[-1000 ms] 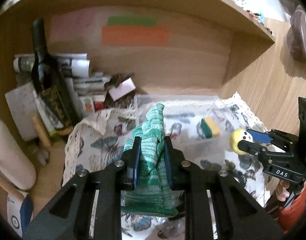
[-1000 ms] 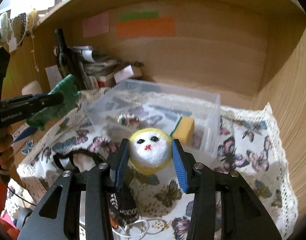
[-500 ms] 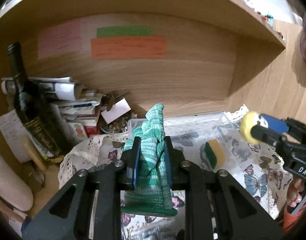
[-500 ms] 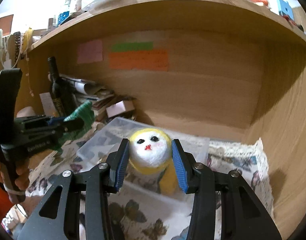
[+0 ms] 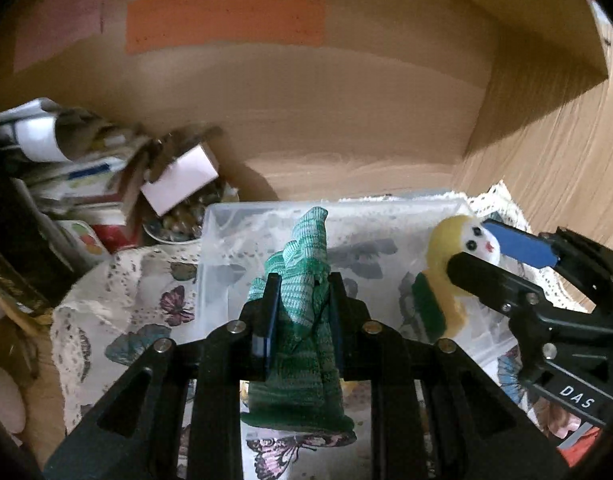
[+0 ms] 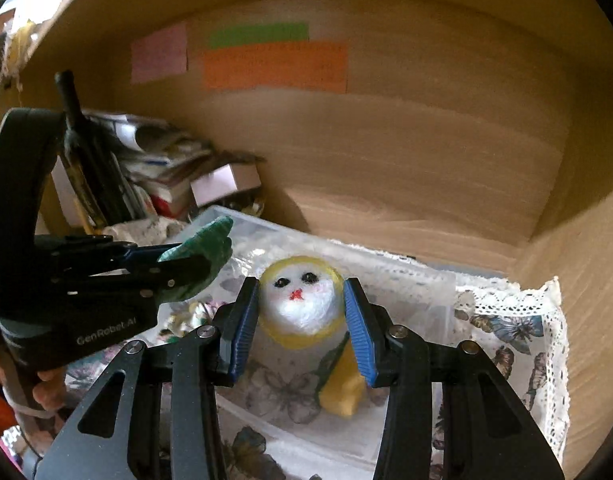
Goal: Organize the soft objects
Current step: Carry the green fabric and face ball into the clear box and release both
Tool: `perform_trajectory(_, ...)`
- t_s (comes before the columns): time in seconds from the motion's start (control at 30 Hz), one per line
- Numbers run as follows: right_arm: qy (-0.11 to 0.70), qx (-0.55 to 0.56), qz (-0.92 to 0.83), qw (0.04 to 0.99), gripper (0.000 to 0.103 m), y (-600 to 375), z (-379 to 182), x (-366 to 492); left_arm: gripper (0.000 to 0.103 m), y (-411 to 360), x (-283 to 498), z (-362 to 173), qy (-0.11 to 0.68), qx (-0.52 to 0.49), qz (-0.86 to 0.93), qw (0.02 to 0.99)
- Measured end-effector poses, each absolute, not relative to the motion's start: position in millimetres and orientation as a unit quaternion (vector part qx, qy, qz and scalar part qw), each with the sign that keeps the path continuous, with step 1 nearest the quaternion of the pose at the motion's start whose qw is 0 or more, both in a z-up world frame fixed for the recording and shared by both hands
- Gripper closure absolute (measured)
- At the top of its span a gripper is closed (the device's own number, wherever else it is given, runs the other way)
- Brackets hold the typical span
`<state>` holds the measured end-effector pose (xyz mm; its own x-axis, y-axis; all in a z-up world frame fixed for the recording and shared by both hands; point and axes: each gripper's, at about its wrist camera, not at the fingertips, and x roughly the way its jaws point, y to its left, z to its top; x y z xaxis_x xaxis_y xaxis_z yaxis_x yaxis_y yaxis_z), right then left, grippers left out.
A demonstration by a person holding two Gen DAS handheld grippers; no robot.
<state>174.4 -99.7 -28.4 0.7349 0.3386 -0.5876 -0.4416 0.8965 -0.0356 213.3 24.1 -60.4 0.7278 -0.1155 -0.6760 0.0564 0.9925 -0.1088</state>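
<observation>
White letters "DAS" stand on the black body of the right gripper (image 5: 502, 256), low at the right edge of the left wrist view. Grey letters "GenRobot.AI" stand on the black body of the left gripper (image 6: 186, 258) in the right wrist view. The orange paper strip (image 5: 225, 20) on the wooden back wall carries lines of writing too blurred to read.

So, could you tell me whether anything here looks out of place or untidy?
Mainly the back-left corner: papers and boxes lie in a slumped, tilted heap beside the dark bottle. The clear bin and sponge look fine.
</observation>
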Motion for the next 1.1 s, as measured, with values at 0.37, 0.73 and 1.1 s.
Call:
perform_trajectory(0.37,0.357,-0.100,0.203,0.906,0.063,-93,-62,202,0.073,22,229,-85,0.404,-0.032,-0.049,0.913)
perform_trajectory(0.73,0.380,-0.113,0.195,0.897,0.041,-91,-70,207,0.039,26,217,-66,0.374,-0.030,-0.041,0.926)
perform_trajectory(1.1,0.311,-0.097,0.197,0.925,0.030,-105,-27,170,0.023,36,173,-24,0.328,-0.037,-0.042,0.943)
